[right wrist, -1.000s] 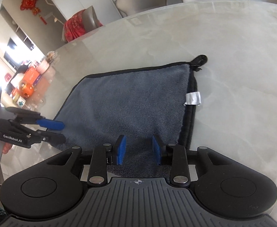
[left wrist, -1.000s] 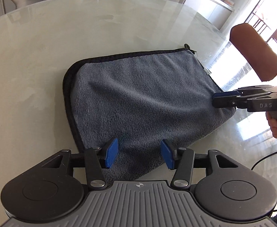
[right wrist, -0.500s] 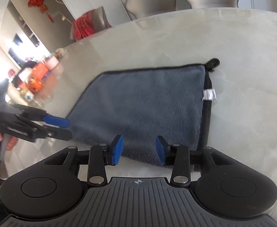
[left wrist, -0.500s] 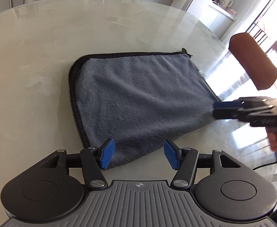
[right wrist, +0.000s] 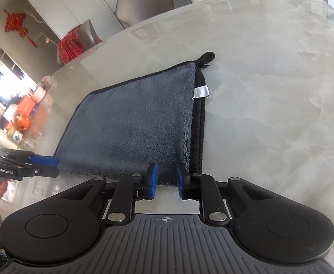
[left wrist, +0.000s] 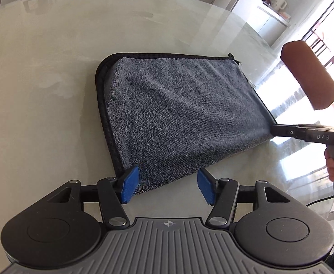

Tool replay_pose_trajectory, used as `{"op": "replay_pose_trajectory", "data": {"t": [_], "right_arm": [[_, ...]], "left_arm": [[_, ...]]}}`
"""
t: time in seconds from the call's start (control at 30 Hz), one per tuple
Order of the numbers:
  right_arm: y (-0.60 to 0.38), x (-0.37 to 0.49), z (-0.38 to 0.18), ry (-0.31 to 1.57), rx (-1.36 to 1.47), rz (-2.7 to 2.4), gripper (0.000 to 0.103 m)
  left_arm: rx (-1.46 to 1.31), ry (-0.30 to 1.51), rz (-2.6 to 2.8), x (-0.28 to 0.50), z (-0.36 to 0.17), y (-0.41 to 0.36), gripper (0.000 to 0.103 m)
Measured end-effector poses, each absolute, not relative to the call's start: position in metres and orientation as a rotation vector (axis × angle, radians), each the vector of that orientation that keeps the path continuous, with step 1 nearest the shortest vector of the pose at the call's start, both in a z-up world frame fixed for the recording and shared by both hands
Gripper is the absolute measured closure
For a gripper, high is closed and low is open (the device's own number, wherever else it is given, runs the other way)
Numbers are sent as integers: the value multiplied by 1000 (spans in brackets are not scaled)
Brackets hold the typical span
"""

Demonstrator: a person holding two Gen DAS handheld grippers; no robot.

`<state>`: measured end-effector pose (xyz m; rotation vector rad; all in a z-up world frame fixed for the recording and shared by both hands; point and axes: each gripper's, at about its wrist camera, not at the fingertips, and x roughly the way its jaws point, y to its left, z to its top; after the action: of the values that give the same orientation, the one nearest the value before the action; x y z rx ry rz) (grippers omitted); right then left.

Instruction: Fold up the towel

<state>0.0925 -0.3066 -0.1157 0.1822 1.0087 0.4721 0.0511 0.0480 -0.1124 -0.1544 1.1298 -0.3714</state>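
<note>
The left gripper [left wrist: 168, 186] is held low at the near corner of the folded grey towel [left wrist: 180, 118], its blue pads spread wide, nothing gripped. The right gripper [right wrist: 165, 181] is levelled at the opposite near corner, pads narrowly parted; contact with the cloth cannot be confirmed. The towel is laid flat on the marble table [right wrist: 269, 91]. A white label [right wrist: 200, 92] is shown clearly only in the right wrist view.

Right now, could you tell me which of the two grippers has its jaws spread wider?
The left gripper: its blue jaws stand far apart at the towel near corner, whereas the right gripper shows only a narrow gap.
</note>
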Motion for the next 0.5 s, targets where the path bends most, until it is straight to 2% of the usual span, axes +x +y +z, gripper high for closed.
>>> {"op": "replay_pose_trajectory", "data": {"t": [0.07, 0.13, 0.27, 0.4, 0.5], "right_arm": [[-296, 89, -108, 1001, 114, 464, 75], [-287, 85, -104, 991, 60, 474, 74], [-279, 82, -102, 986, 57, 486, 69], [-275, 81, -101, 988, 45, 490, 68], [-276, 80, -98, 985, 49, 486, 68]], "left_arm": [[-185, 1116, -339, 52, -108, 54, 36], [-228, 1075, -274, 56, -102, 65, 31], [-321, 1067, -209, 75, -103, 83, 30], [-432, 1094, -220, 98, -114, 93, 30], [-407, 1107, -211, 107, -118, 89, 30]]}}
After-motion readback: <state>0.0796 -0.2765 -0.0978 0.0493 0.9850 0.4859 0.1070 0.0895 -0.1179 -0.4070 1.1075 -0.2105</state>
